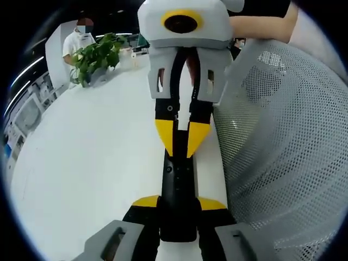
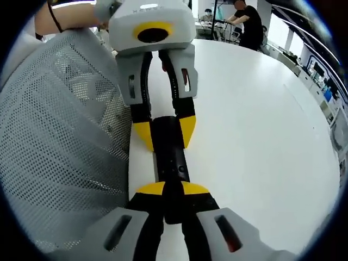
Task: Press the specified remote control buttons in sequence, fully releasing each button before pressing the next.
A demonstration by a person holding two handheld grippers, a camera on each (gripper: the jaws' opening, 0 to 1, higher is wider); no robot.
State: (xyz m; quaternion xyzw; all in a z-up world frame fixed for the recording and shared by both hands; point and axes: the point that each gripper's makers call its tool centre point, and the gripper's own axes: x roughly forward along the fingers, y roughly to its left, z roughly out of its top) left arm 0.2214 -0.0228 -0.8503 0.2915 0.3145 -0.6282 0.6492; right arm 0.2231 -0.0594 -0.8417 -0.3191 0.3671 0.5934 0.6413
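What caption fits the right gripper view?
Both grippers meet at a black remote on a white table: left gripper opposite right gripper.

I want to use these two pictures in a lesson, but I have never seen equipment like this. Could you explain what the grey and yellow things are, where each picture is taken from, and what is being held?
A person holds two hand-held grippers, each with two yellow-tipped jaws and a camera riding on it. Each picture looks forward along one gripper's jaws, so the other gripper faces it.

In the left gripper view, the left gripper clamps the near end of a black remote control, and the right gripper meets its far end. The right gripper view shows the reverse.

Below lies a white table, with a white mesh chair back beside it and a potted plant further off.
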